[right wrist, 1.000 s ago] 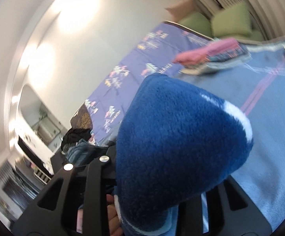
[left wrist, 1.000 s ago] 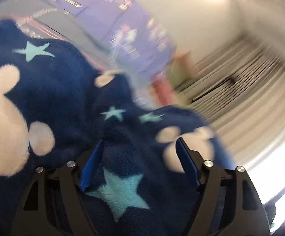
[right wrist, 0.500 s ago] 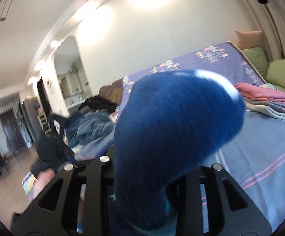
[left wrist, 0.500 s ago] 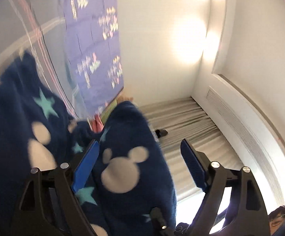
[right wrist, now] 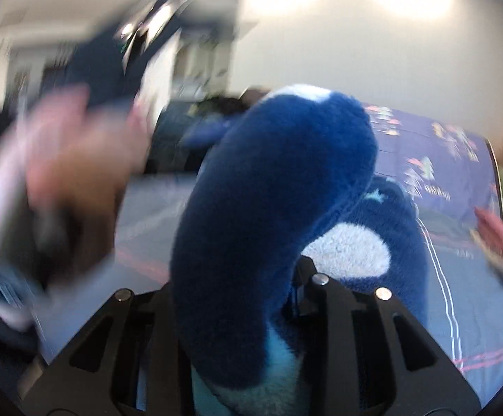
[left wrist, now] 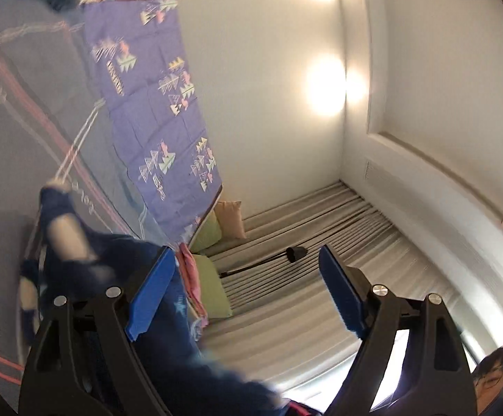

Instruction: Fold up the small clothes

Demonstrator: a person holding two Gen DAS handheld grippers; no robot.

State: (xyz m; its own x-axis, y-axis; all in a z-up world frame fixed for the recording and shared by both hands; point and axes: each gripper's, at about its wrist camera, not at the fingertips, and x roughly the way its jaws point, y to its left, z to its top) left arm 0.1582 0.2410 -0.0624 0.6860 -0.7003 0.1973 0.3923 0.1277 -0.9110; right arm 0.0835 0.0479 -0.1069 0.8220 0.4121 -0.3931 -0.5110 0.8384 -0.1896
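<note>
left wrist: left gripper point(left wrist: 244, 291) spread wide, nothing between the pads, blue fleece garment point(left wrist: 112, 270) hangs beside it over the bed point(left wrist: 15, 131) | right wrist: right gripper point(right wrist: 286, 312) pinching the fleece point(right wrist: 272, 208), view blurred | progress: probably early, garment bunched, no fold visible, folded stack point(left wrist: 190, 277) already done

the fleece garment point(right wrist: 272, 228) hangs over the bed point(right wrist: 473, 315), seemingly between the right tongs point(right wrist: 251, 315).
</note>
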